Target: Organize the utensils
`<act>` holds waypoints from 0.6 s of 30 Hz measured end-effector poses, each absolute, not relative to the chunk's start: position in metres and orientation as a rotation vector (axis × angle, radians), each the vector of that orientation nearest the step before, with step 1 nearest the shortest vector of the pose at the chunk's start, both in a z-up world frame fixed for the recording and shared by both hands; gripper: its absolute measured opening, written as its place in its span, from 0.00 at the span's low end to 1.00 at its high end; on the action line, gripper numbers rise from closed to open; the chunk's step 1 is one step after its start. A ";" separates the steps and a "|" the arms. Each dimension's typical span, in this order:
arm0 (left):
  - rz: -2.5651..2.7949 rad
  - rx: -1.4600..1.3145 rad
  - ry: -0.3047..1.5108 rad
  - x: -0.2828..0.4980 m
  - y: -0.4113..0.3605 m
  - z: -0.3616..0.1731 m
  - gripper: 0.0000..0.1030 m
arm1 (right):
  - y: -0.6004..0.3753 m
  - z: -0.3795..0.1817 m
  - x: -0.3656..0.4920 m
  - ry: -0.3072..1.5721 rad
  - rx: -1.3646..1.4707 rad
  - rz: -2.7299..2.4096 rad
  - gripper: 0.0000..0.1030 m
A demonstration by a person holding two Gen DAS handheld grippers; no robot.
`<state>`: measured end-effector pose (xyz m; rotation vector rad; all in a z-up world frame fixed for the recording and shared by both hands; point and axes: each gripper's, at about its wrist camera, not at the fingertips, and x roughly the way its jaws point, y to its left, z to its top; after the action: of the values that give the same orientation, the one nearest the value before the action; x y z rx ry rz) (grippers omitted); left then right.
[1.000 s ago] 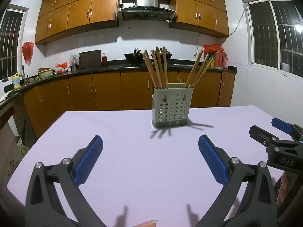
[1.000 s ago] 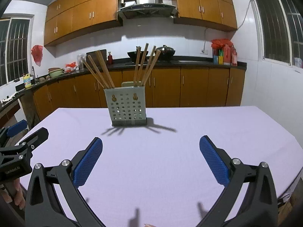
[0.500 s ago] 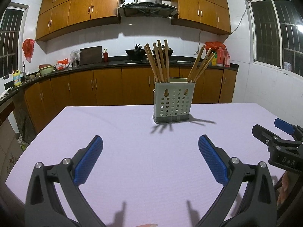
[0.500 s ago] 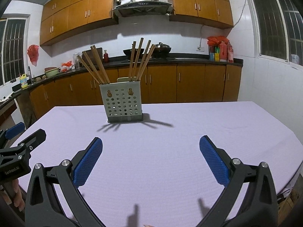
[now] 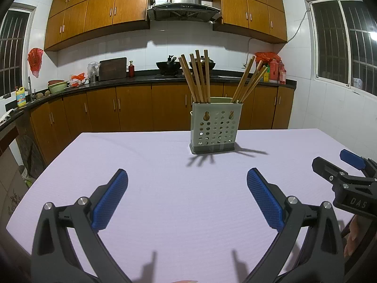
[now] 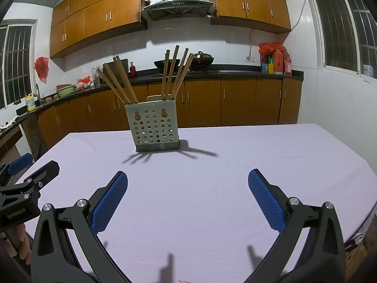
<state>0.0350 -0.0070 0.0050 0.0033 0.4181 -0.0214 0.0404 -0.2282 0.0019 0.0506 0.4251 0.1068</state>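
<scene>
A grey perforated utensil holder (image 5: 215, 127) stands upright on the lilac table (image 5: 165, 188), with several wooden chopsticks (image 5: 199, 75) in two bunches leaning out of it. It also shows in the right wrist view (image 6: 154, 127) with its chopsticks (image 6: 175, 73). My left gripper (image 5: 187, 184) is open and empty, well short of the holder. My right gripper (image 6: 187, 184) is open and empty too, and it shows at the right edge of the left wrist view (image 5: 341, 172). The left gripper shows at the left edge of the right wrist view (image 6: 30, 172).
Wooden kitchen cabinets and a dark counter (image 5: 141, 75) with pots and bottles run behind the table. The table's left edge (image 5: 30, 188) and right edge (image 6: 360, 165) drop off to the floor. A white tiled wall with a window (image 6: 341, 23) is on the right.
Both cameras have tilted or drawn back a little, so the holder sits slightly lower and further left in the right wrist view. Both grippers stay open and empty.
</scene>
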 end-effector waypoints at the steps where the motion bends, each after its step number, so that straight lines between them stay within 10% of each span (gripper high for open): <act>1: -0.022 0.003 0.418 0.035 -0.007 0.005 0.96 | -0.228 0.002 0.040 0.426 0.051 0.107 0.98; 18: -0.021 0.003 0.418 0.035 -0.007 0.005 0.96 | -0.229 0.001 0.041 0.429 0.055 0.108 0.98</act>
<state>0.0349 -0.0073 0.0050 0.0027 0.4181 -0.0211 0.0410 -0.2293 0.0014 0.0554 0.4286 0.1079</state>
